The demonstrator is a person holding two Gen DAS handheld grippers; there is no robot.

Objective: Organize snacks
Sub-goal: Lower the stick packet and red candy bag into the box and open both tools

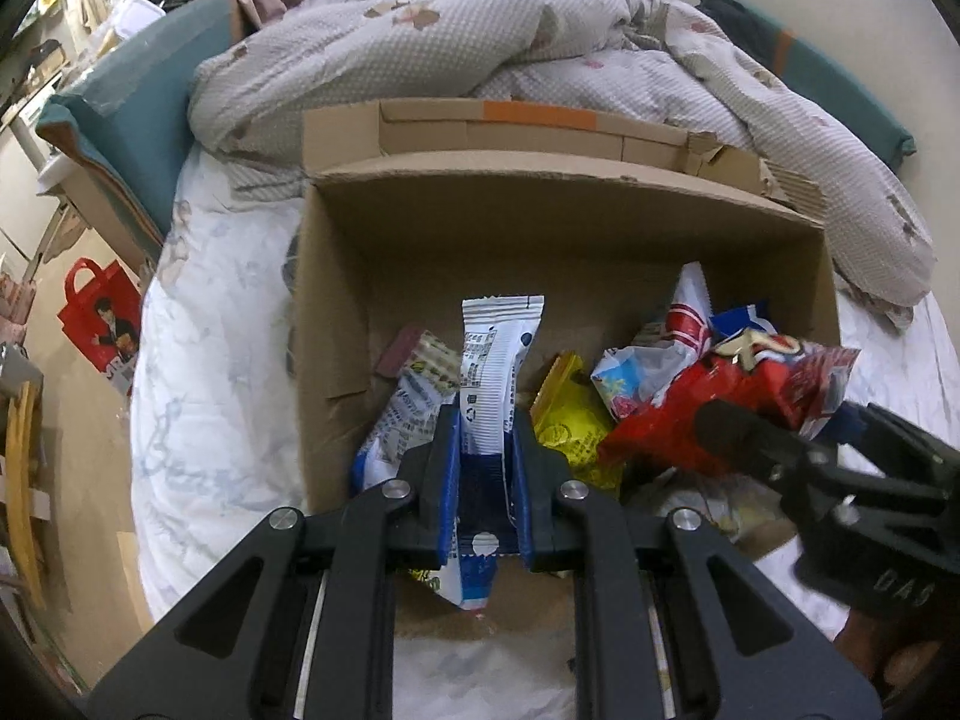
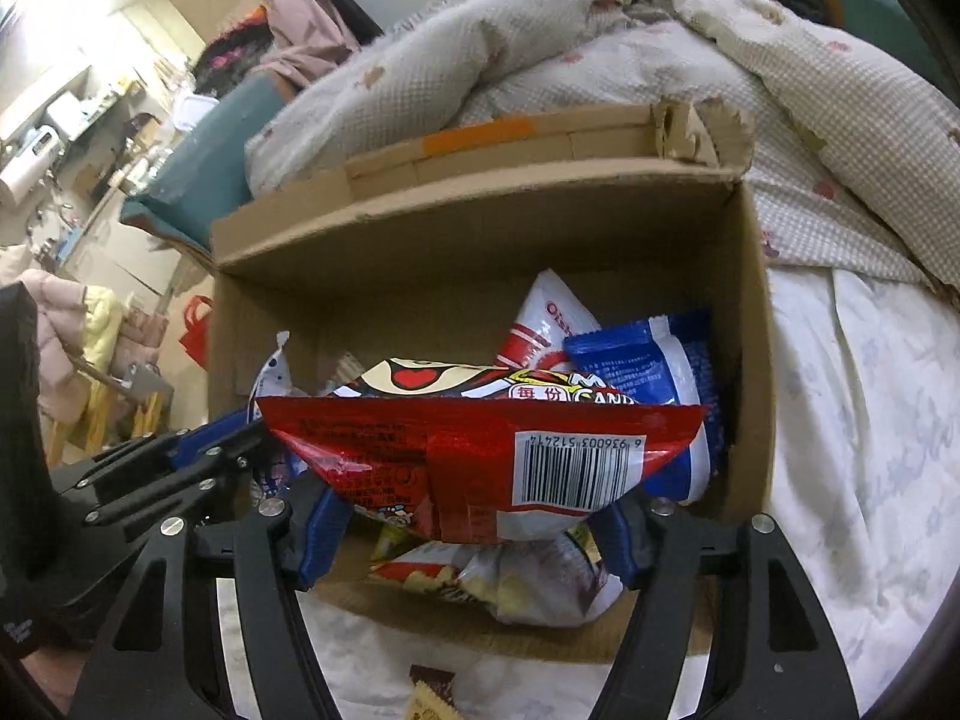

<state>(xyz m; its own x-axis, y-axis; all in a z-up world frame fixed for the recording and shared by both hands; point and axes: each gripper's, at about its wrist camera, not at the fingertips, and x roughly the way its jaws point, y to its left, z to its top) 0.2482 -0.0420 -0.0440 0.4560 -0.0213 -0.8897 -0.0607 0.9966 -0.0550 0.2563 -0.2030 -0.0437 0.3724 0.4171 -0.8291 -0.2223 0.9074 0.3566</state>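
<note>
An open cardboard box (image 1: 336,276) sits on the bed and holds several snack packets. My left gripper (image 1: 487,441) is shut on a long white and blue snack packet (image 1: 495,360), held upright over the box's near left part. My right gripper (image 2: 474,516) is shut on a red candy bag (image 2: 480,450) with a barcode, held over the box's (image 2: 750,312) near edge. That red bag (image 1: 720,396) and the right gripper (image 1: 798,444) show at the right of the left wrist view. The left gripper (image 2: 240,450) shows at the left of the right wrist view.
In the box lie a yellow packet (image 1: 570,420), a blue packet (image 2: 654,360) and a white and red packet (image 2: 546,324). A crumpled quilt (image 1: 480,48) lies behind the box. A small brown packet (image 2: 429,699) lies on the white sheet (image 1: 210,360) in front. A red bag (image 1: 102,318) stands on the floor at left.
</note>
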